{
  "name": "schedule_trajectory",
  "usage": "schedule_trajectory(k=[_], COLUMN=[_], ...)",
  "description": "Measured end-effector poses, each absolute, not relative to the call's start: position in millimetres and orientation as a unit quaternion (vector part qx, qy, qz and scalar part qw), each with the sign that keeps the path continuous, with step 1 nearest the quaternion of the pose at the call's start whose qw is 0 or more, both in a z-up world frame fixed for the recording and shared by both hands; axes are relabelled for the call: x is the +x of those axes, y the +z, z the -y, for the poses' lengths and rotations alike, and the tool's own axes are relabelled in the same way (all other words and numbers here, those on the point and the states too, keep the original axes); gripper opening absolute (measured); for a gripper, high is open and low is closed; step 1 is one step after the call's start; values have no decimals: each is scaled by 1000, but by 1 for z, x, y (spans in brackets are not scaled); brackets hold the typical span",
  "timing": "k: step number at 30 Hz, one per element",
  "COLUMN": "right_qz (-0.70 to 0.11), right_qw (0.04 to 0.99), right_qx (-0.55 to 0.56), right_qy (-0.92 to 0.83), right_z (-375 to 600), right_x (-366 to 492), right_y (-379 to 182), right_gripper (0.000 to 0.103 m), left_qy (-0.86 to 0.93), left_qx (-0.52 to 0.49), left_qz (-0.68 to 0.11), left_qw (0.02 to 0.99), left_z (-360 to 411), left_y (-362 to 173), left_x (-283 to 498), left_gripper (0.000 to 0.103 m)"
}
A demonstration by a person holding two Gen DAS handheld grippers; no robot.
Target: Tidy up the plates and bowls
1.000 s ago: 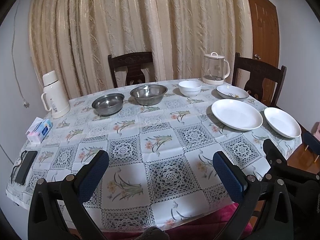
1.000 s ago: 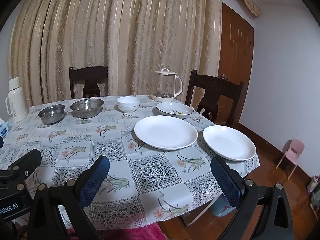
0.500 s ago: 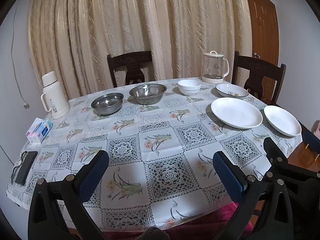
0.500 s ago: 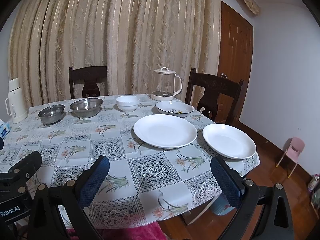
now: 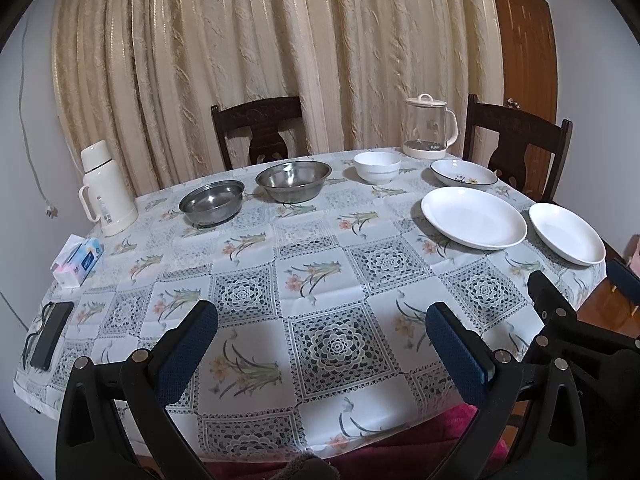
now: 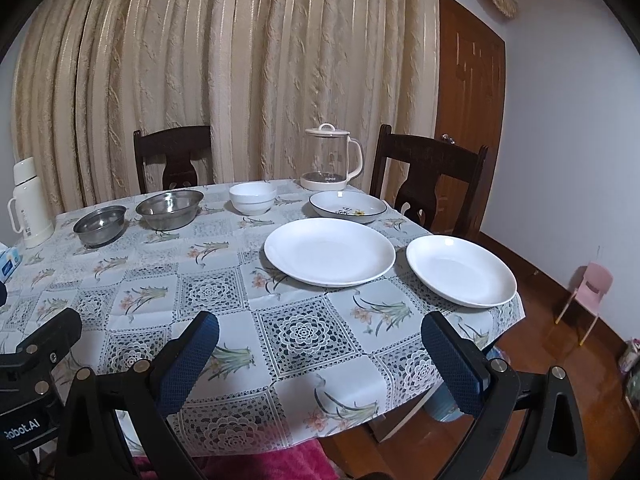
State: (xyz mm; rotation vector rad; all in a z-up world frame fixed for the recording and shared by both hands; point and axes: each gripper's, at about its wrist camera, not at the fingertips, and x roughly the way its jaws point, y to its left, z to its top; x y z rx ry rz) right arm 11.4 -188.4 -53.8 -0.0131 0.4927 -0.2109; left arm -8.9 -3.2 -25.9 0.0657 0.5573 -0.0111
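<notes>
You are looking along the left gripper [image 5: 322, 344], which is showing two matte black plastic arms with triangular cut-outs and silver rivets at the joints, each finger [image 5: 188, 354] wearing a dark blue pad with a fine woven texture. The right gripper [image 6: 320, 350] is showing the same build: black frame, round silver screws, blue textured pads. In the right wrist view, the neighbouring black housing is displaying white lettering, mirrored, that is reading roughly "Robot.AI".

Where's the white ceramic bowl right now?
The white bowl sits at the table's far edge in the right wrist view, between the larger steel bowl on its left and the flower-patterned dish on its right.
</notes>
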Motion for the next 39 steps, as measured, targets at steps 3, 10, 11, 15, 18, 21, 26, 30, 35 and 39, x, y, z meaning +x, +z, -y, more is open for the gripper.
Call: schedule_trajectory(k=[3, 10, 11, 15, 18, 21, 26, 30, 35, 39], right_qz=[-243, -242, -242, -246, -252, -257, -265, -278, -308, -333], right_qw=[964, 964, 964, 961, 957, 953, 945, 940, 930, 925], right_qx=[-6, -2, -1, 15, 40, 68, 107, 133, 159, 151], right_qy=[-104, -106, -106, -122, -137, -148, -158, -148, -126, -102], right_z=[189, 192, 193, 210, 230, 251, 283, 300, 310, 302], right_x=[12, 12, 12, 22, 32, 41, 57, 68, 83, 94], right_y=[-54, -55, -55, -59, -61, -64, -71, -80, -96, -109], right_gripper=[103, 103, 103, 103, 103, 103, 103, 103, 103, 103], left_qy=[-6, -6, -8, -2, 2, -1, -11, -28, -39, -47], left_qx=[34, 34, 34, 46, 49, 43, 37, 31, 47, 69], left_qz=[-276, -279, -281, -295, -315, -340, -380, -407, -429, -439], left_qw=[960, 960, 959, 954, 948, 940, 924, 913, 901, 895], left_z=[3, 5, 4, 5, 4, 4, 10, 22, 45, 65], left_y=[-27, -29, -31, -42, -47, -49, -53, -59, -70, -78], left_x=[-10, -8, -8, -2, 14, 37, 84, 117, 147, 163], left_gripper=[103, 103, 103, 103, 103, 103, 103, 103, 103, 103])
